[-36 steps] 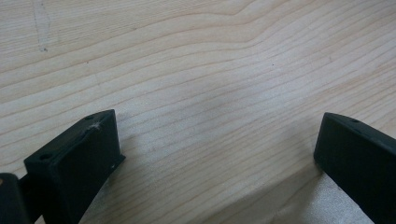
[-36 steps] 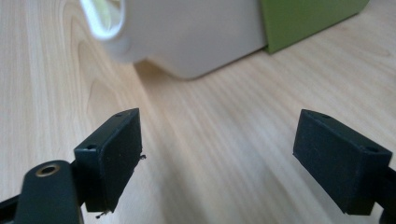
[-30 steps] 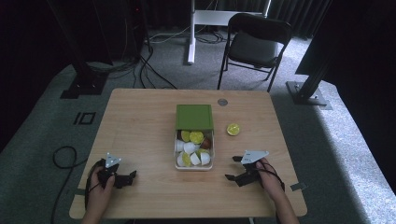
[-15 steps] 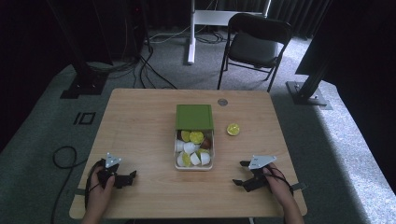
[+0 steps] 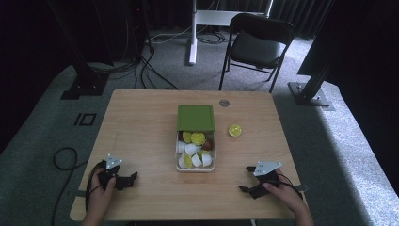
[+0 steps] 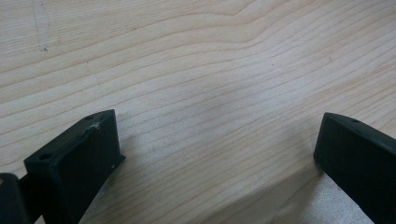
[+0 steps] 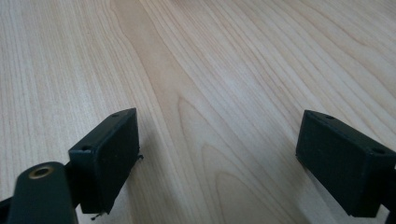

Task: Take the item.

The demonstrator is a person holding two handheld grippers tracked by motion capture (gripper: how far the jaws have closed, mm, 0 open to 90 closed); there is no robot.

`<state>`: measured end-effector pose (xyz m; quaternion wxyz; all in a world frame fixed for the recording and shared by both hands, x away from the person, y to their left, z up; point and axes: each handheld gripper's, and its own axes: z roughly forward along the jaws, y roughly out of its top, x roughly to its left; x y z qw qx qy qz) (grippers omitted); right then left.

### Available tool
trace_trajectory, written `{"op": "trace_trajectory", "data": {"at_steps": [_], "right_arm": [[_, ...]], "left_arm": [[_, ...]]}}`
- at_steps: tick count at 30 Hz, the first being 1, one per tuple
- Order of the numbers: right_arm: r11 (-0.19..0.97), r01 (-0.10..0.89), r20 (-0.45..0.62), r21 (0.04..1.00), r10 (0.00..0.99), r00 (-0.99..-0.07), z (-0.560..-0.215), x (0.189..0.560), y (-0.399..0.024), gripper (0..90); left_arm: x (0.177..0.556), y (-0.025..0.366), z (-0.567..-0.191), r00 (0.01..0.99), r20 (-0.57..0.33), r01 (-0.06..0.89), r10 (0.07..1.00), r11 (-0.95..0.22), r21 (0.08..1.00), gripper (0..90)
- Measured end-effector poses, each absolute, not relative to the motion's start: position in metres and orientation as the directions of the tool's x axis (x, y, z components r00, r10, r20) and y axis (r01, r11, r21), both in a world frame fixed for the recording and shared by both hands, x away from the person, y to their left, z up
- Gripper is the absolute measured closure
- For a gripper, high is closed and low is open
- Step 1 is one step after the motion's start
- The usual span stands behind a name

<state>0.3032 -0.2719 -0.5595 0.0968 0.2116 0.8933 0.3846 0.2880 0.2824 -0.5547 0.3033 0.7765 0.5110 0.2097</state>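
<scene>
A clear box [image 5: 195, 162] in the middle of the wooden table [image 5: 141, 122] holds several white and yellow-green capsules, with its green lid [image 5: 195, 117] slid back over the far end. One yellow-green capsule [image 5: 235, 130] lies loose on the table to the box's right. My left gripper [image 5: 131, 177] rests near the front left corner, held in a hand; its jaws stand wide apart over bare wood [image 6: 215, 140]. My right gripper [image 5: 245, 180] lies at the front right, also open, with bare wood [image 7: 215, 149] between its jaws.
A small grey disc [image 5: 224, 102] sits near the table's far edge. A black chair [image 5: 256, 47] and a white desk leg [image 5: 192, 33] stand beyond the table. Cables [image 5: 61, 160] trail on the carpet at the left.
My right gripper has drawn back toward the front right edge of the table and sits lower. The left gripper has stayed put.
</scene>
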Motion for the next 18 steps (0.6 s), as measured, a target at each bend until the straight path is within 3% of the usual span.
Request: {"op": "trace_trajectory", "data": {"at_steps": [18], "right_arm": [[0.619,0.301,-0.002,0.725,0.439,-0.899,-0.5597,0.3019,-0.2723,12.1]], "left_arm": [[0.288,0.2824,-0.5547,0.389,0.015,0.666,0.921,-0.293,0.686,1.3]]}}
